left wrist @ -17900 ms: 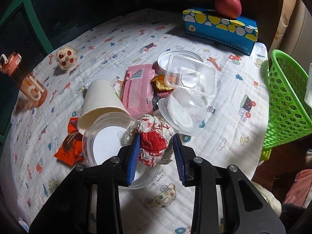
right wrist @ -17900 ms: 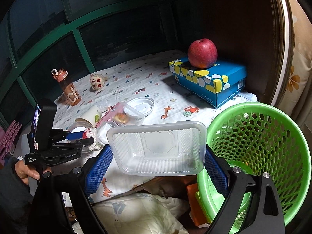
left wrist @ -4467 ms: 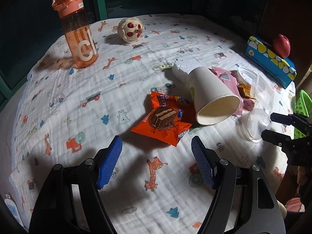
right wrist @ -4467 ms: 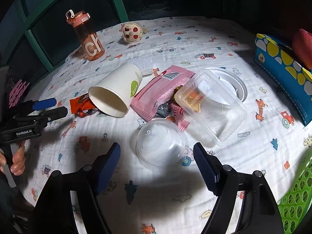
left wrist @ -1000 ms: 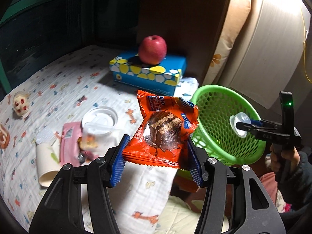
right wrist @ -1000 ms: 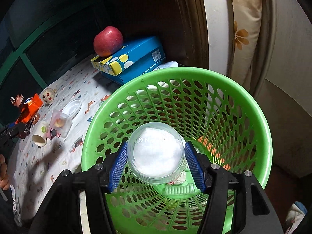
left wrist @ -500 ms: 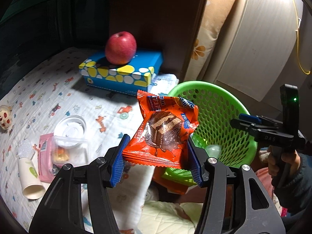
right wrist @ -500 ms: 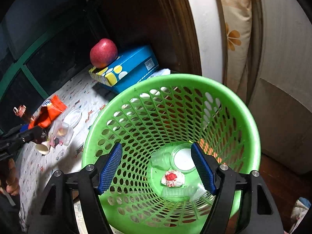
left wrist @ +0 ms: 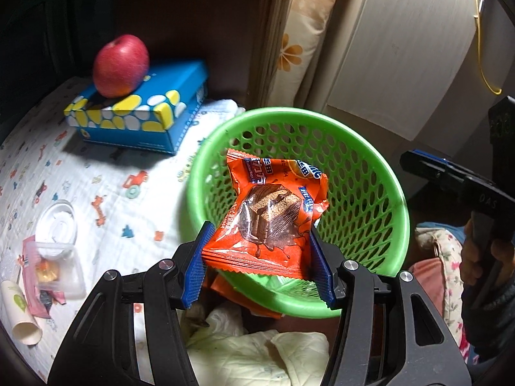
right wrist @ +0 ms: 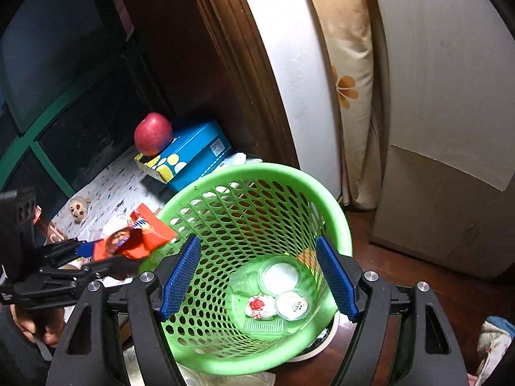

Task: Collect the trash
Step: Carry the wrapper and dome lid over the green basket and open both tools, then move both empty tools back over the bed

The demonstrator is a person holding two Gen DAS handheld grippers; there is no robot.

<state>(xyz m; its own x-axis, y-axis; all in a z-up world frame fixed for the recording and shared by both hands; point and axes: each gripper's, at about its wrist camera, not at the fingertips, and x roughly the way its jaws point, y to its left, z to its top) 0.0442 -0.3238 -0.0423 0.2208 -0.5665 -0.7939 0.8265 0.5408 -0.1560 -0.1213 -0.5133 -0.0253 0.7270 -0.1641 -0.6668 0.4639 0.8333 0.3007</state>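
Observation:
My left gripper [left wrist: 260,263] is shut on an orange cake wrapper [left wrist: 273,218] and holds it over the near rim of the green mesh basket [left wrist: 379,173]. The wrapper also shows in the right wrist view [right wrist: 138,238], at the basket's left rim [right wrist: 257,169]. My right gripper [right wrist: 257,276] is open and empty above the basket. On the basket floor lie a clear dome lid [right wrist: 280,276], a small round lid [right wrist: 291,304], a crumpled red-and-white wrapper [right wrist: 257,307] and a clear tray [right wrist: 264,325].
On the patterned cloth [left wrist: 106,167] lie a paper cup [left wrist: 19,308], a pink packet under a clear box [left wrist: 54,270] and a round lid [left wrist: 56,222]. A blue tissue box [left wrist: 141,109] carries a red apple [left wrist: 120,64]. A curtain [right wrist: 351,80] and a cabinet [right wrist: 450,128] stand behind the basket.
My left gripper has carried the orange wrapper right, over the basket's rim. My right gripper has let the dome lid drop into the basket and risen, open.

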